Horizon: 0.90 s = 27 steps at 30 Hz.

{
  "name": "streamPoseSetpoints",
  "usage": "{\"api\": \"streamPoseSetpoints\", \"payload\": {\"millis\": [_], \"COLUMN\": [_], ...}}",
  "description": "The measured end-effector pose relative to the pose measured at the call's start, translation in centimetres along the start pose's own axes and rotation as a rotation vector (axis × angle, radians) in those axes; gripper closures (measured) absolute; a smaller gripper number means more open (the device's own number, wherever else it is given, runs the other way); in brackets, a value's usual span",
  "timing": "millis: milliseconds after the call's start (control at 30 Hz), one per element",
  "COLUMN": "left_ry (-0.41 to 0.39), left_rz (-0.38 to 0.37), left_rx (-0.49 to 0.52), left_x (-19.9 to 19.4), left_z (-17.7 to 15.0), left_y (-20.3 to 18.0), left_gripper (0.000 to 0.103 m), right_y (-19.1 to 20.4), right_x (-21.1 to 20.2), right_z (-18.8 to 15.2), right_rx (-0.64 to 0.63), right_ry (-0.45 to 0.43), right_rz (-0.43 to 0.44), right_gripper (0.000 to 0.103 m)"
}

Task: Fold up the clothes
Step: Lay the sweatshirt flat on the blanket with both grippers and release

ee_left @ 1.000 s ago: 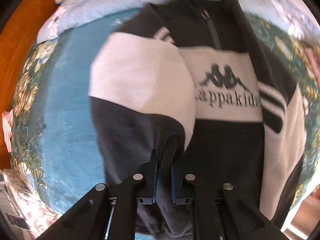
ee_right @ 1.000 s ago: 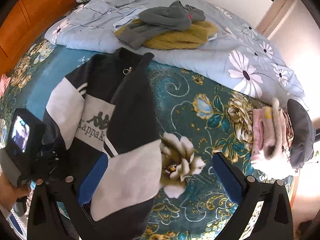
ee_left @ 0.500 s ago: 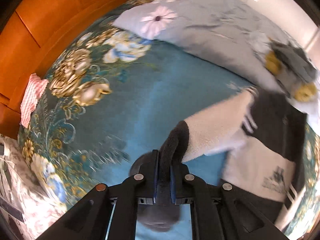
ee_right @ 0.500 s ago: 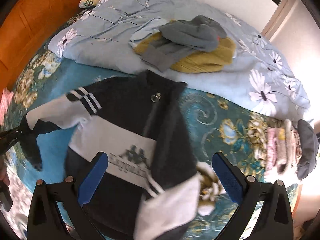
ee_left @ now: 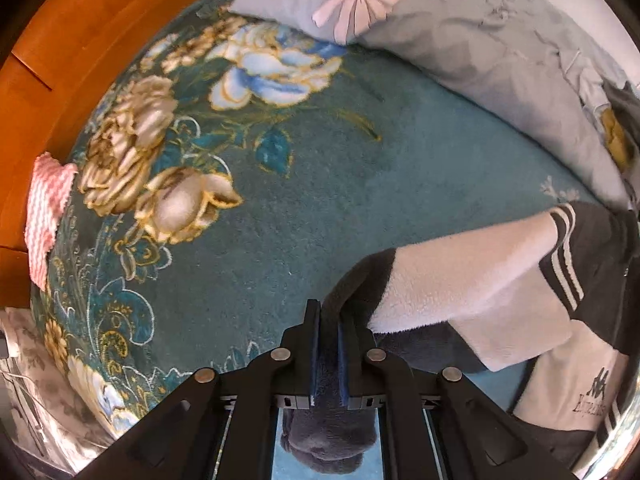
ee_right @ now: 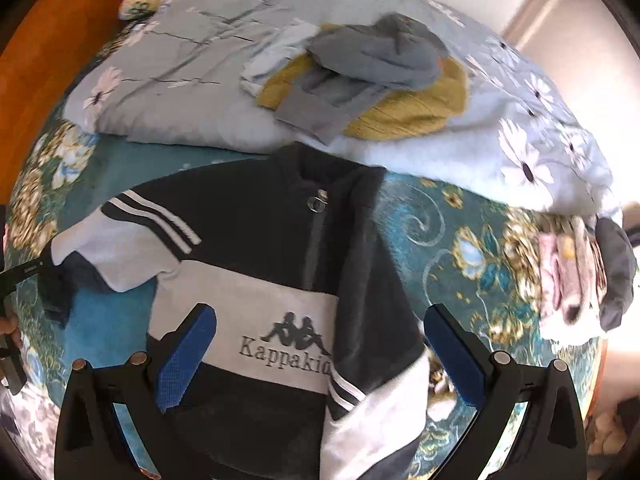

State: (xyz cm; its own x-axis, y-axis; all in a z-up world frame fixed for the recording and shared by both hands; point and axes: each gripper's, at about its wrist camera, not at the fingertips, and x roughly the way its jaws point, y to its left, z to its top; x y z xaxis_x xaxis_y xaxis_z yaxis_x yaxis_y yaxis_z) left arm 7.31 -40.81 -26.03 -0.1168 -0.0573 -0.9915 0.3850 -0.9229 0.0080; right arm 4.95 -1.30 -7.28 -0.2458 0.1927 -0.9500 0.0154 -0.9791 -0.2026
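Observation:
A black and white Kappa Kids fleece jacket (ee_right: 276, 276) lies front up on the teal floral blanket (ee_right: 436, 236). Its right-hand sleeve (ee_right: 372, 340) is folded over the front. My left gripper (ee_left: 329, 316) is shut on the dark cuff (ee_left: 352, 288) of the other sleeve (ee_left: 472, 280), which is stretched out sideways above the blanket (ee_left: 304, 200); that sleeve (ee_right: 120, 240) shows at the left of the right wrist view. My right gripper (ee_right: 320, 332) is open and empty, hovering over the jacket's chest logo.
A grey floral duvet (ee_right: 192, 80) lies at the back with a pile of grey and mustard clothes (ee_right: 368, 80) on it. Folded pink and grey clothes (ee_right: 580, 276) sit at the right. A wooden headboard (ee_left: 72, 40) and a pink cloth (ee_left: 46, 208) are at the left.
My left gripper has pulled the sleeve off the jacket's front and out to the side, stretching it. My right gripper has moved over the jacket's chest, still open.

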Motion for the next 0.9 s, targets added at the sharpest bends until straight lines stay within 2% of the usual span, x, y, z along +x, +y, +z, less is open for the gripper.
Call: {"api": "streamPoseSetpoints", "payload": {"millis": [200,267,333,433,567,633,767,800,900], "left_ry": [0.064,0.059,0.038,0.011,0.027,0.034,0.051,0.054,0.052], "left_rz": [-0.114,-0.125,-0.147,-0.175,-0.218,-0.223,-0.210,-0.200,-0.176], "left_rx": [-0.079,-0.071,-0.091,-0.129,-0.186,-0.190,-0.146,-0.125,-0.103], "left_x": [0.5,-0.1,-1.0,-2.3,-3.4,-4.0,-5.1,-5.4,-6.2], "left_z": [1.3,1.4,0.9,0.0,-1.5,-2.6,-4.2,-4.5,-5.4], "left_y": [0.9,0.7,0.4,0.0,-1.1,-2.0,-3.9,-4.3,-5.1], "left_gripper": [0.089,0.072,0.063,0.059,0.055,0.054,0.052,0.051,0.051], "right_y": [-2.9,-3.9,-5.0,-6.0,-5.2,-4.4,-3.7,-3.6,-3.3], "right_x": [0.5,0.7,1.2,2.7,5.0,6.2,8.1,8.5,9.8], "right_z": [-1.6,-2.5,-3.7,-5.7,-8.5,-9.7,-11.2,-11.4,-11.2], "right_rx": [0.079,0.095,0.115,0.132,0.083,0.057,0.050,0.057,0.073], "right_ry": [0.032,0.034,0.056,0.129,0.220,0.264,0.290,0.294,0.298], "right_rz": [-0.042,-0.055,-0.048,-0.029,0.021,0.022,0.043,0.051,0.080], "right_gripper": [0.000,0.000,0.000,0.000,0.000,0.000,0.001,0.002,0.017]}}
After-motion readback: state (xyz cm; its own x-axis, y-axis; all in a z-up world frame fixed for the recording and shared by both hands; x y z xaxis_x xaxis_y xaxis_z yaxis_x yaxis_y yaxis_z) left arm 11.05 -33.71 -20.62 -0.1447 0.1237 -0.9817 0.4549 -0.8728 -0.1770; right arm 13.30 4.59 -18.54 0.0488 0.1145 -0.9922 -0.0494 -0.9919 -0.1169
